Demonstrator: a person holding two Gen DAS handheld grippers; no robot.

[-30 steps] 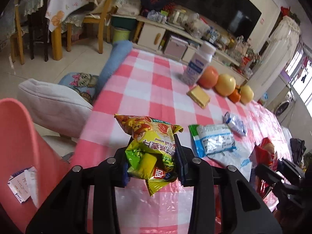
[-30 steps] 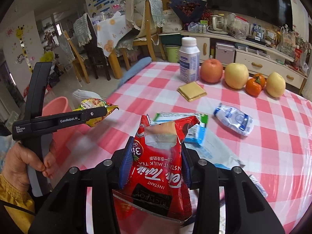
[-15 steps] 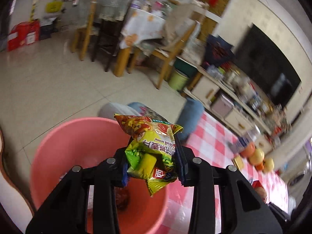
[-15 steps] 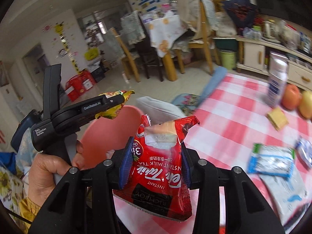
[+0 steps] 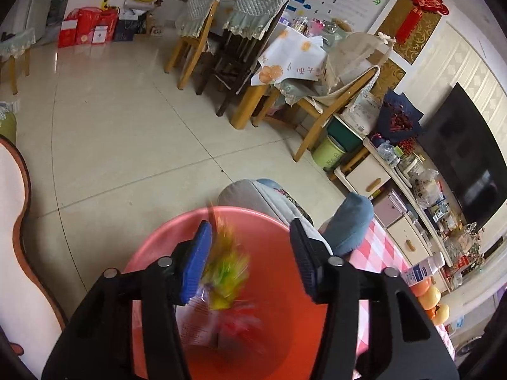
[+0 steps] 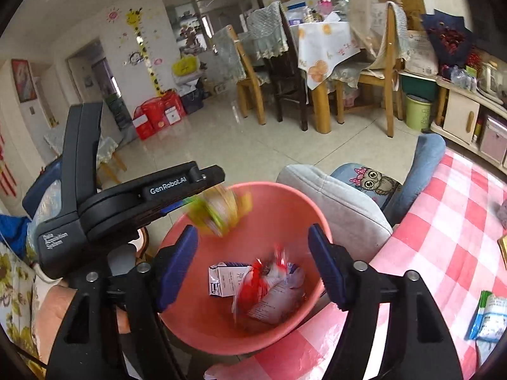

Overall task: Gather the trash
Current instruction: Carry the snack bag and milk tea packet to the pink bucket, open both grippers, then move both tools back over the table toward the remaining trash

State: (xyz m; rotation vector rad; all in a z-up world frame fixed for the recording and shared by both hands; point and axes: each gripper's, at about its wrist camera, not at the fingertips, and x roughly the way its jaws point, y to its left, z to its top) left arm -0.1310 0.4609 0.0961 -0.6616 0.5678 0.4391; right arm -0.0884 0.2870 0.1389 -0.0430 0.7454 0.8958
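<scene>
Both grippers hang over a pink basin [image 5: 164, 237] [image 6: 298, 202] beside the table. My left gripper [image 5: 250, 259] is open; a yellow snack wrapper [image 5: 226, 272] falls blurred between its fingers, and it also shows in the right wrist view [image 6: 221, 210] under the left gripper's body [image 6: 152, 193]. My right gripper [image 6: 253, 259] is open; the red milk tea packet [image 6: 253, 285] drops blurred into the basin, onto a small white carton [image 6: 226, 280] and other wrappers.
The pink checked tablecloth [image 6: 443, 237] lies to the right, with a blue-white wrapper [image 6: 488, 316] on it. A grey cushion [image 6: 342, 209] and an owl-print cushion [image 6: 374, 180] sit behind the basin. Chairs and a dining table [image 6: 320, 50] stand across the tiled floor.
Both grippers swung left from the table to above the basin and opened. The yellow wrapper and the red packet have left the jaws and are falling.
</scene>
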